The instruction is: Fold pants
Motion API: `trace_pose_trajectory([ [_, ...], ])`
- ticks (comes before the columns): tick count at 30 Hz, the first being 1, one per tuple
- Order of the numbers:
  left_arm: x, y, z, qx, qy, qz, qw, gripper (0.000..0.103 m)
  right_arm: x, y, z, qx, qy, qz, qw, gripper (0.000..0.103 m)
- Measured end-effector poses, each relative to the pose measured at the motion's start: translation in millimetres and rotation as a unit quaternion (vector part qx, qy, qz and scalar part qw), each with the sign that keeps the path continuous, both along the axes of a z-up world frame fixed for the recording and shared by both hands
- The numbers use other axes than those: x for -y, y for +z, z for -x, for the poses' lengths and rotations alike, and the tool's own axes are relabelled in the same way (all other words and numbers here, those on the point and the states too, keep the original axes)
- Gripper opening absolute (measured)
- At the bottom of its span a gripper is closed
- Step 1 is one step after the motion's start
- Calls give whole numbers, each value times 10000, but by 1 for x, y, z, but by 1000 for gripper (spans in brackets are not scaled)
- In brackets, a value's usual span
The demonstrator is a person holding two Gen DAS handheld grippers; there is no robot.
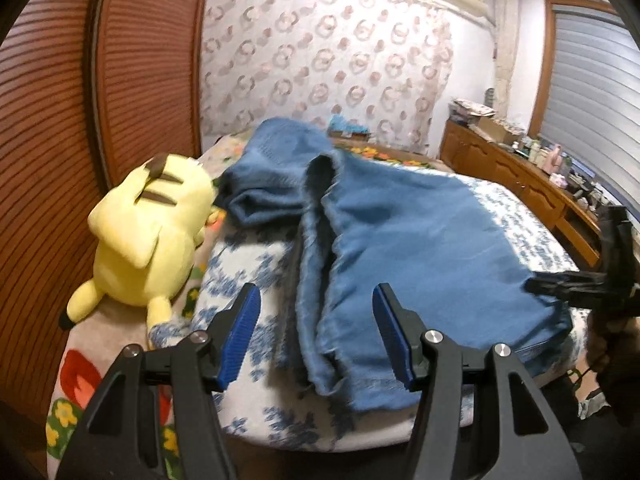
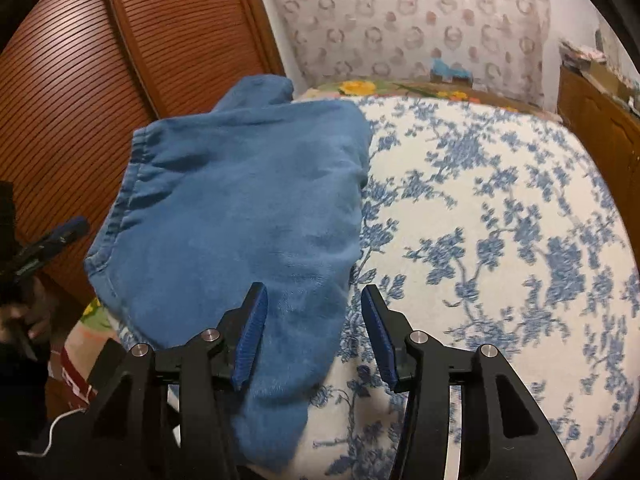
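A pair of blue pants (image 1: 400,240) lies folded over on the bed (image 1: 248,264), on a white bedspread printed with blue flowers. In the left wrist view the frayed leg hems sit nearest the camera, with the rest of the cloth running away toward the far side of the bed and bunching into a heap near the curtain (image 1: 320,52). The left gripper (image 1: 316,336) hangs just above those hems with its blue-padded jaws standing apart and nothing pressed between them. A yellow plush toy (image 1: 148,236) lies on the left edge of the bed, beside the ribbed wooden door (image 1: 72,120) and just left of the bunched cloth. At the right edge of this view the right gripper (image 1: 576,284) shows as a dark shape near the right side of the pants. In the right wrist view the right gripper (image 2: 314,336) also has its jaws apart; the near corner of the pants (image 2: 240,216) lies under its left finger, but the pads do not clamp it. The stitched waistband runs along the left edge of the cloth there. The left gripper (image 2: 52,244) appears blurred at the far left, held in a hand (image 2: 28,312). A wooden cabinet (image 1: 520,176) stands along the right wall.
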State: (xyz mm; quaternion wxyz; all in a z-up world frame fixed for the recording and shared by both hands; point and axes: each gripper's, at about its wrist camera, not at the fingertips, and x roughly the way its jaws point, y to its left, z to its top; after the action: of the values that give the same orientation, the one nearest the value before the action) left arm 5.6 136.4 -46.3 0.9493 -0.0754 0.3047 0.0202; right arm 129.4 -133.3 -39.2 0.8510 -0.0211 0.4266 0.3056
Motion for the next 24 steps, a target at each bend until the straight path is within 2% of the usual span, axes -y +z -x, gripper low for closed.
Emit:
trace_pose_trajectory([
  [8,32,6,-19,13,-428,-65,9991,58,-5,-13,-7,-198,13,-25,9998,51],
  [21,58,-9,-29,-235,-739,-33,9970,58,-12,-20,-17,-282,75,-179,9994,51],
  [22,60,-12,-29,-268,-766,-23,9967,58,-12,-20,-18,-274,84,-187,9994,51],
  [24,66,-19,-30,-365,-837,-10,9958,58,-14,-21,-19,-302,128,-233,9992,40],
])
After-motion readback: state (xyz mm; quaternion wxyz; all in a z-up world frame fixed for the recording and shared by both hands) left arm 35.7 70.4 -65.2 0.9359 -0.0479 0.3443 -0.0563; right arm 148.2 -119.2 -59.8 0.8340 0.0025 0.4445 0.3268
